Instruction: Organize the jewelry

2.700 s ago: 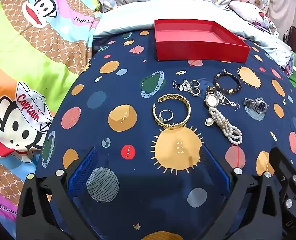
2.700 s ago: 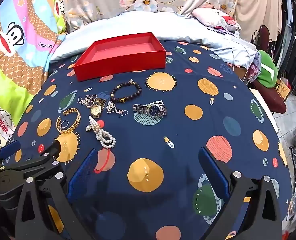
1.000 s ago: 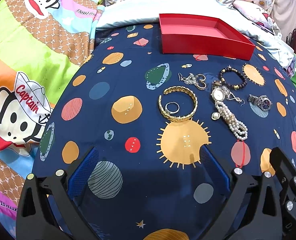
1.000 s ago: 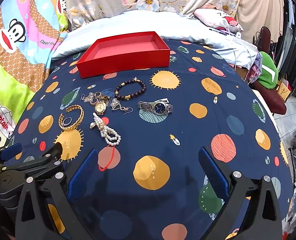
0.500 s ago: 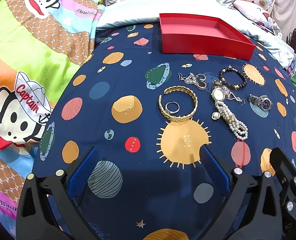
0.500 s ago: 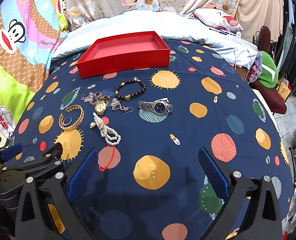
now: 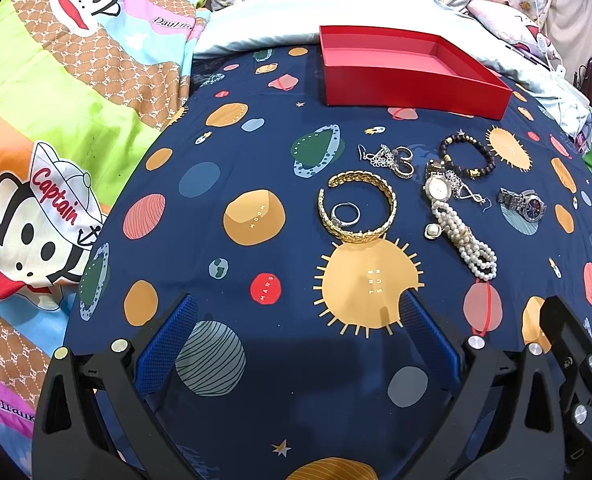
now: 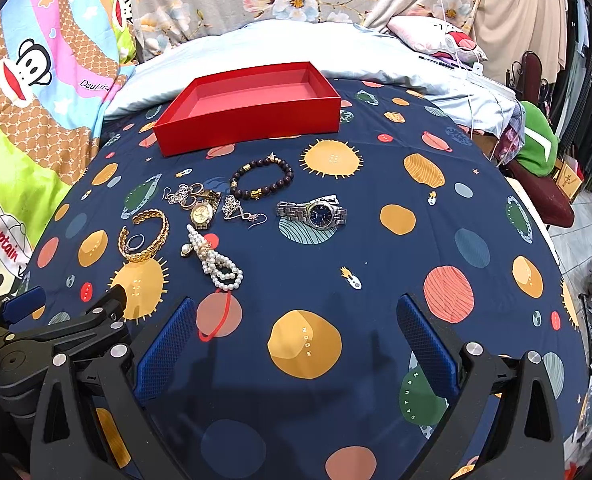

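- Red, shallow cardboard box (image 8: 251,114) sits empty at the far side of the navy planet-print sheet (image 8: 396,272) on the bed.
- Nearer than the box, the jewelry lies clustered: a dark beaded bracelet (image 8: 261,179), a steel blue-dial watch (image 8: 316,212), a gold cuff bangle (image 7: 358,208) ringing a small silver ring (image 7: 344,214), a white pearl strand (image 7: 464,240), and silver earrings (image 7: 386,157).
- Left tongs (image 7: 296,334) and right tongs (image 8: 293,336) hover spread wide, holding nothing.
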Action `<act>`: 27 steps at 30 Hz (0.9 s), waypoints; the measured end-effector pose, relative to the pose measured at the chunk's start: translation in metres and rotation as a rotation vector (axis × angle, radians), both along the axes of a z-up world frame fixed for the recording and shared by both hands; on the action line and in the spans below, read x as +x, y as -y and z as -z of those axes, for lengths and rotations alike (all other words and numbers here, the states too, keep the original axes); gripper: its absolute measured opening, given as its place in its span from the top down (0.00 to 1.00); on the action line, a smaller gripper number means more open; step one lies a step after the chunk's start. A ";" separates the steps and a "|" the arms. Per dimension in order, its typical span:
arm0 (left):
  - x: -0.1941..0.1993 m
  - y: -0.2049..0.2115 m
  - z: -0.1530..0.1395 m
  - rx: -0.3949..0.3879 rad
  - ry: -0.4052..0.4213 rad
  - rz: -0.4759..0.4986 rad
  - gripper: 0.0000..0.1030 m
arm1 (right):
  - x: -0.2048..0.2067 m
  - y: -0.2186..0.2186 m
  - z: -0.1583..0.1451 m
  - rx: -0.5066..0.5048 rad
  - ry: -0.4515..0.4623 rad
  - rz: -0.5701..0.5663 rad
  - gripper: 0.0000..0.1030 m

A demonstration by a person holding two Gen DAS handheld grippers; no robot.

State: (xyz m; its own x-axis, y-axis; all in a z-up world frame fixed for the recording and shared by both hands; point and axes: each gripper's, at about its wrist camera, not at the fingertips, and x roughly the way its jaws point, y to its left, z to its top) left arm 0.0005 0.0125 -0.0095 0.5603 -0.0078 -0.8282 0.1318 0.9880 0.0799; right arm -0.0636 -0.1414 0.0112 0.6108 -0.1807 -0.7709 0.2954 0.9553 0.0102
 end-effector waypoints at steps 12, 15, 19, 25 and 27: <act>0.000 0.000 0.000 0.000 -0.001 0.000 0.05 | 0.000 0.001 0.000 0.003 0.000 0.000 0.05; 0.000 0.000 0.000 -0.002 -0.002 -0.001 0.05 | 0.000 0.002 0.000 0.004 0.000 0.000 0.05; 0.000 0.000 0.000 -0.005 -0.006 -0.001 0.05 | 0.000 0.002 0.000 0.005 -0.001 -0.001 0.05; 0.003 -0.004 0.003 -0.027 -0.018 0.004 0.05 | 0.003 0.000 0.004 -0.001 -0.009 -0.020 0.05; 0.006 -0.008 0.003 -0.042 -0.021 -0.005 0.05 | 0.005 0.004 0.006 0.003 -0.013 -0.027 0.05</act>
